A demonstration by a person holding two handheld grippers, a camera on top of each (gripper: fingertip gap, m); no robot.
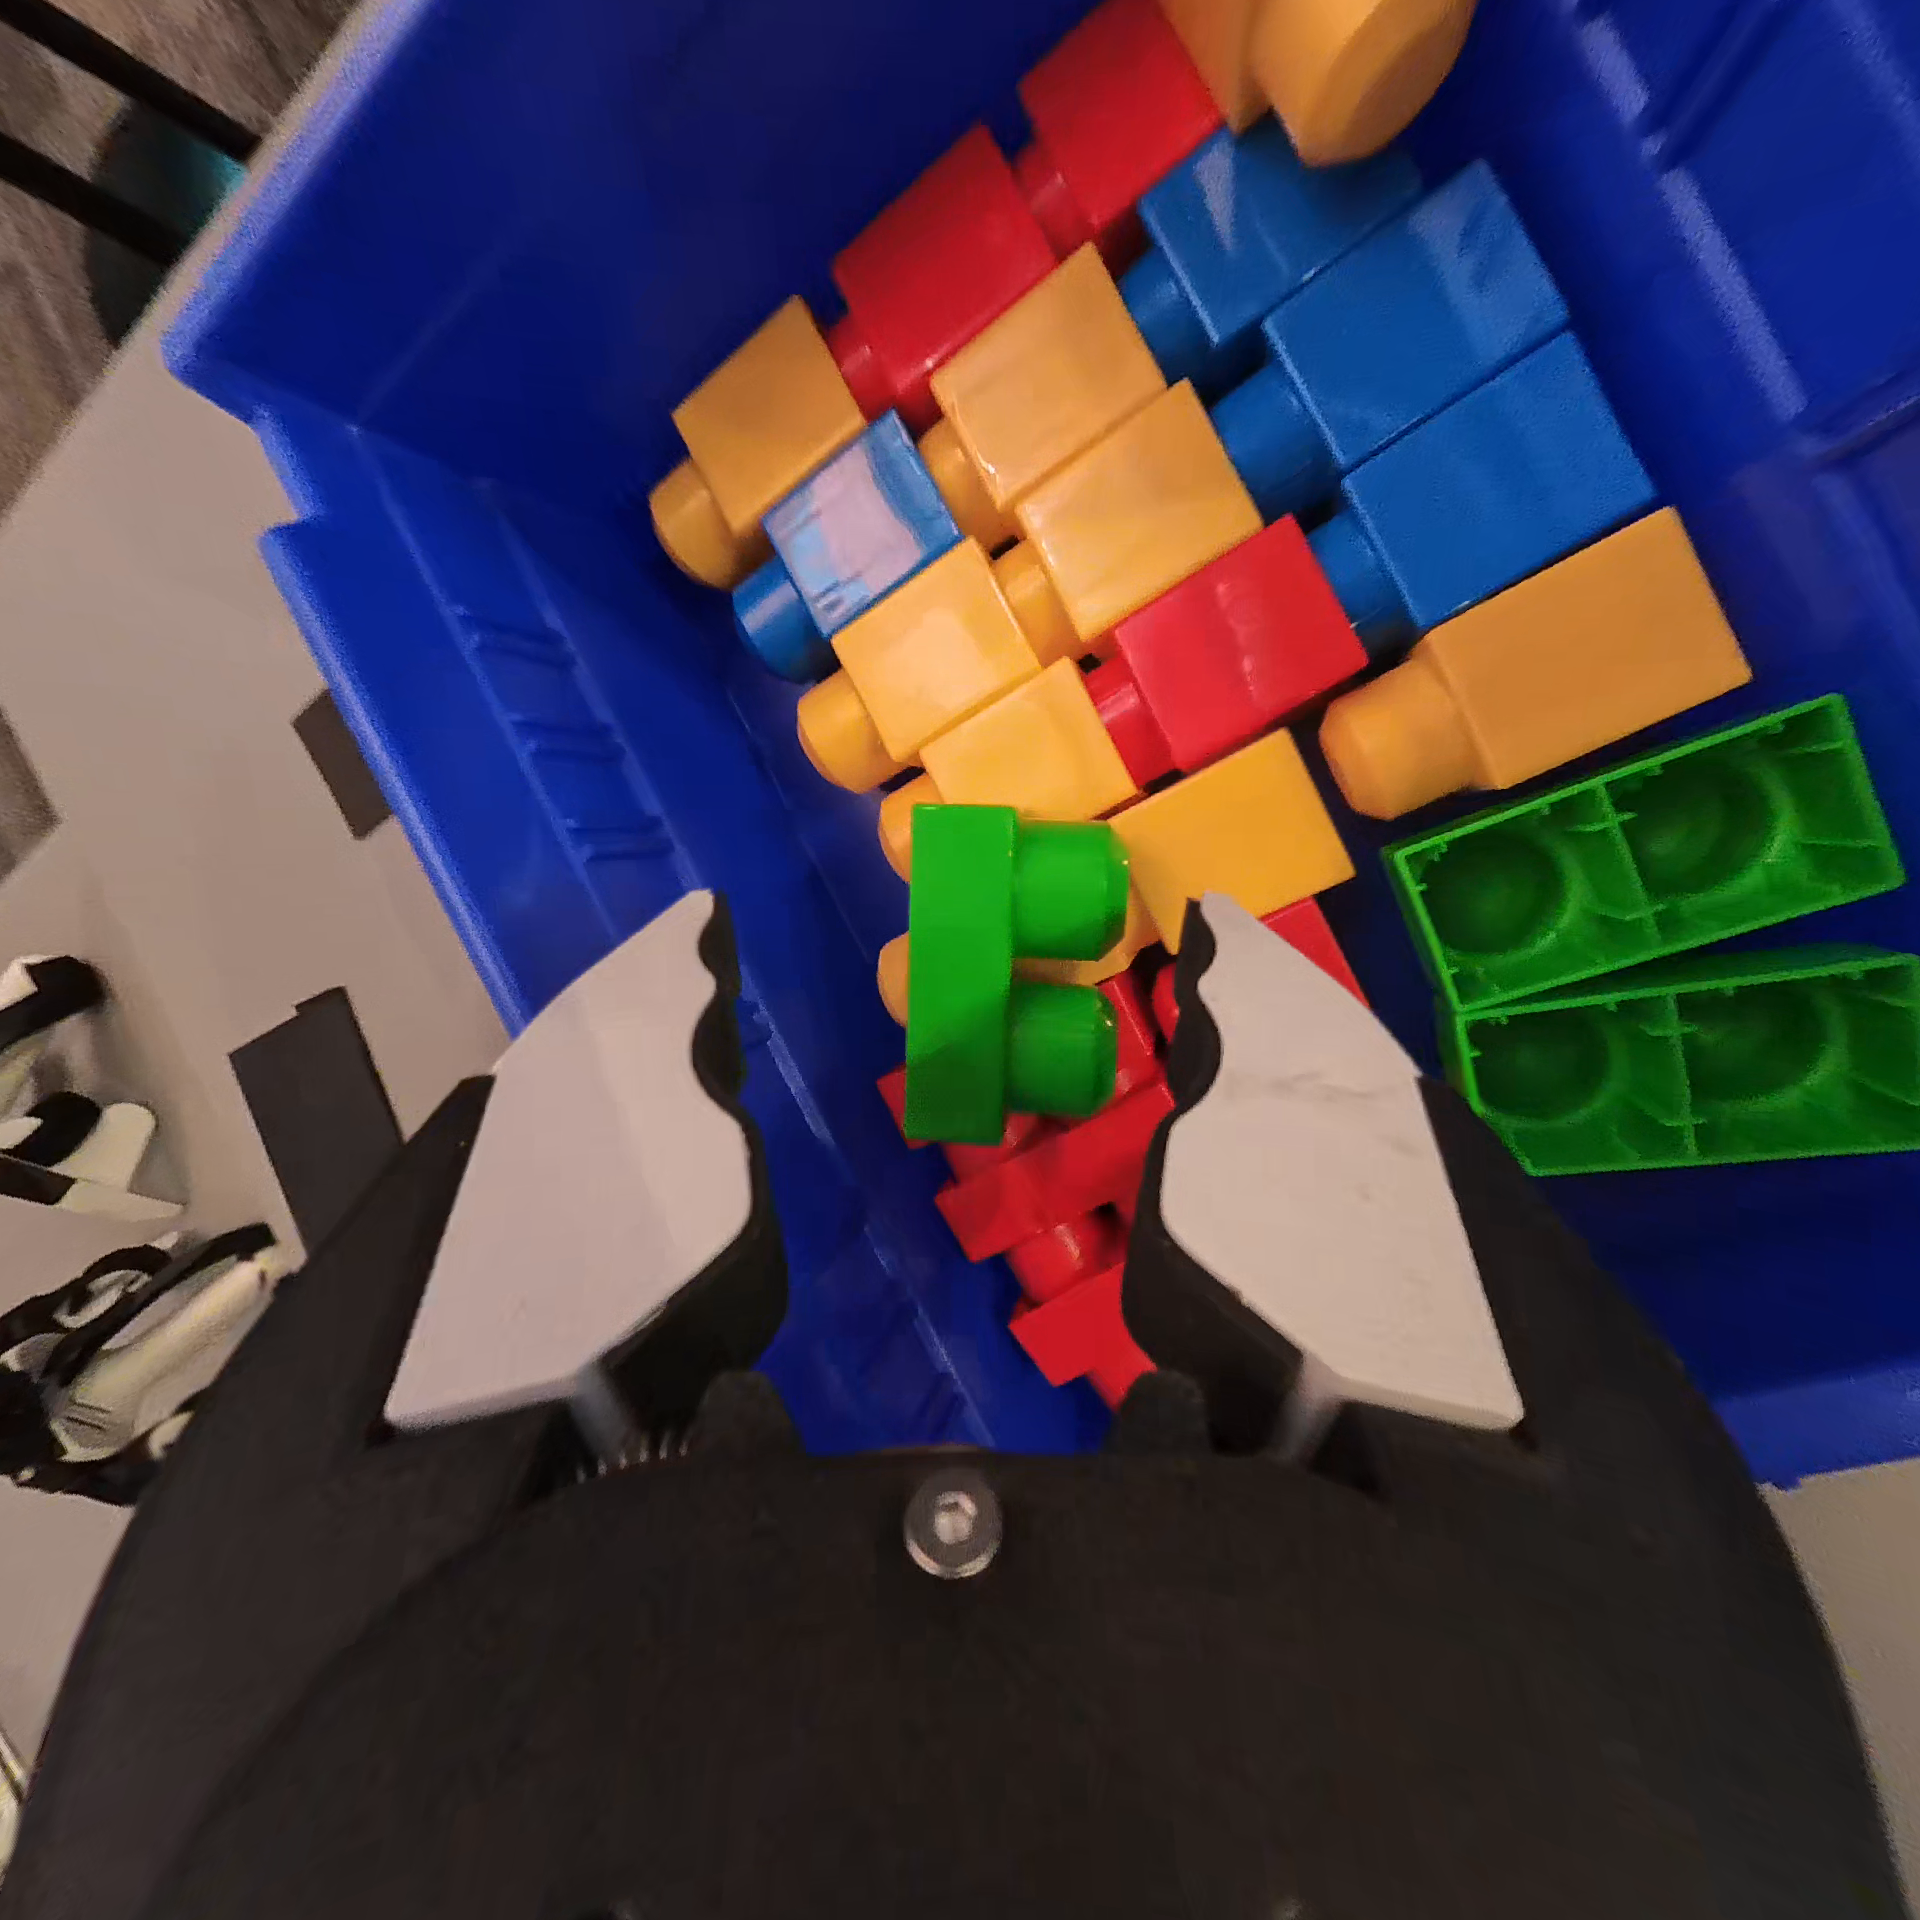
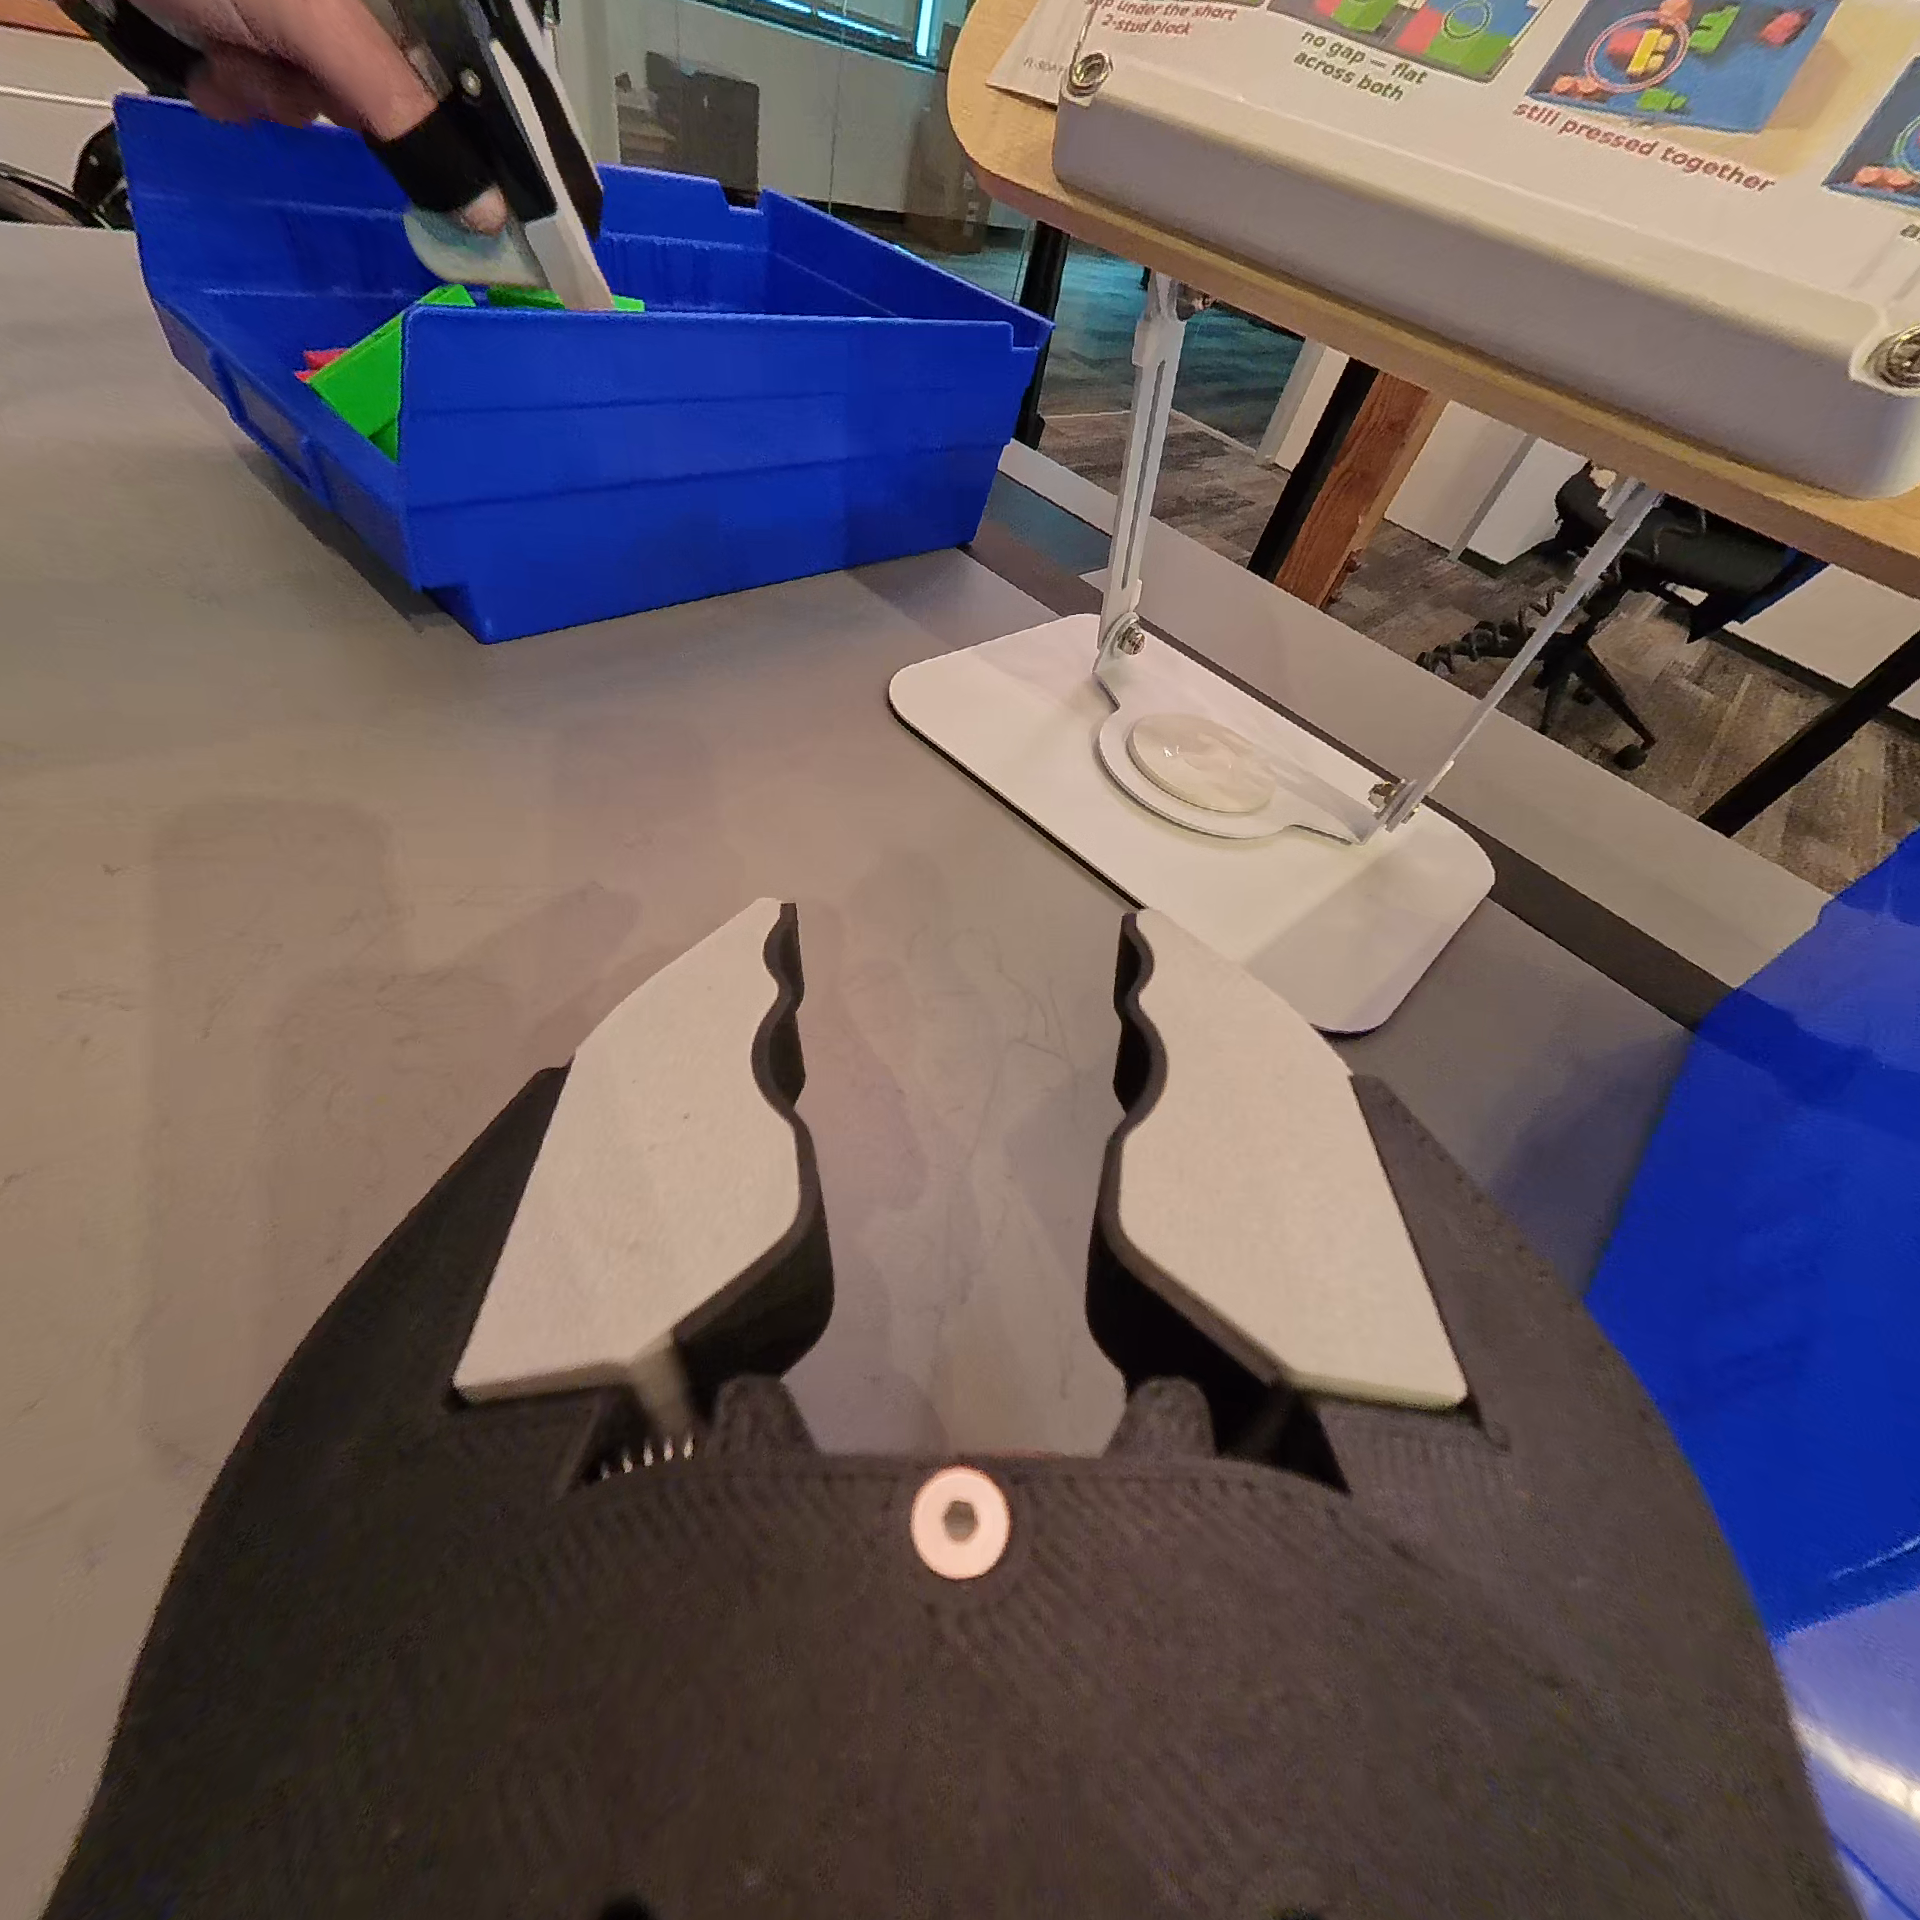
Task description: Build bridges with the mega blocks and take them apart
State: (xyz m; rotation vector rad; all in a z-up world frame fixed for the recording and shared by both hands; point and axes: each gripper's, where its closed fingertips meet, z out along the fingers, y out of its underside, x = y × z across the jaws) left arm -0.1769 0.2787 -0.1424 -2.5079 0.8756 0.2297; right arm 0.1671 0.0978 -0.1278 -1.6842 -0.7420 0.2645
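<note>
Item: green two-stud block (image 1: pixel 997 971), thin flat plate with two round studs, lying on its edge atop a heap of yellow, red and blue blocks (image 1: pixel 1143 499) inside the blue bin (image 1: pixel 499 343). Two larger green blocks (image 1: pixel 1662 935) lie hollow side up beside the heap.

Handling, as judged: hard moulded plastic, light, stiff, glossy and likely a little slippery; not fragile. It rests loosely on the heap and may tip or slide if nudged from one side only. Best hold seems to be across the plate's flat bottom face and the stud tips, or across the plate's two short ends, with the pads squarely on flat plastic.

Left tool (image 1: pixel 956 914): tilted down into the bin, spread wide, gripping nothing; the green plate sits between the fingers with clear space on both sides. In the right wrist view a hand (image 2: pixel 312 73) holds it steeply over the bin.

Right tool (image 2: pixel 956 914): held low over the bare grey counter (image 2: pixel 312 831), well apart from the bin, partly spread, with nothing between the fingers. A white stand (image 2: pixel 1195 790) sits just ahead to its right.
</note>
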